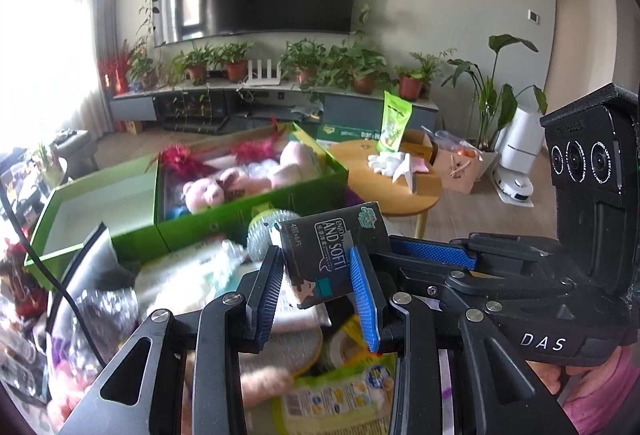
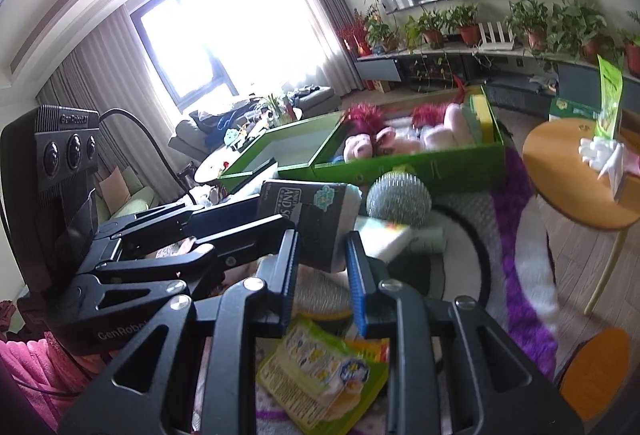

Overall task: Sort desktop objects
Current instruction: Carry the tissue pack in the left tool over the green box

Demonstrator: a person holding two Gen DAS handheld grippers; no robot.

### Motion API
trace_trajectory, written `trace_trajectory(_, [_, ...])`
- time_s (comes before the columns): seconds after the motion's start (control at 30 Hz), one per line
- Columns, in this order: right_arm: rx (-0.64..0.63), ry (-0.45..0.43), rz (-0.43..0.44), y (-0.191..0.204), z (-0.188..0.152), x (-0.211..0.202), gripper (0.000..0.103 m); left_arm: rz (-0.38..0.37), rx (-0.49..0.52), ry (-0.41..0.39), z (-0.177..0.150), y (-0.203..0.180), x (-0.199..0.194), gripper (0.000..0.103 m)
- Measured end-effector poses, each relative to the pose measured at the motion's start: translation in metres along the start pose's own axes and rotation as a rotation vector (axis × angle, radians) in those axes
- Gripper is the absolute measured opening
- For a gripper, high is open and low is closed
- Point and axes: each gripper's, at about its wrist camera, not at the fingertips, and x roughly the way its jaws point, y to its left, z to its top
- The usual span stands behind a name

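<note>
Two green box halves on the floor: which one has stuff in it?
The right-hand green box, nearer the round wooden table: it holds pink plush toys. The left green box shows only its bare pale inside.

One tissue pack (image 1: pixel 332 255), one green box (image 1: pixel 248 203), one silver ball (image 2: pixel 398 204), two grippers, one yellow pouch (image 2: pixel 324 375) below the pack.
</note>
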Motion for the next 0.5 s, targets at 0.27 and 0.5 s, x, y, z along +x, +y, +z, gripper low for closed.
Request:
trace_trajectory(0.27, [-0.008,-0.007,0.006,-0.010,0.027,0.012,0.025,0.012,0.005,-0.012,0.026,0.010,0.012,0.035])
trace_trajectory(0.5, [-0.025,-0.012,-0.002,-0.017,0.044,0.021,0.025,0.005,-0.010,-0.023,0.040,0.019,0.025,0.035])
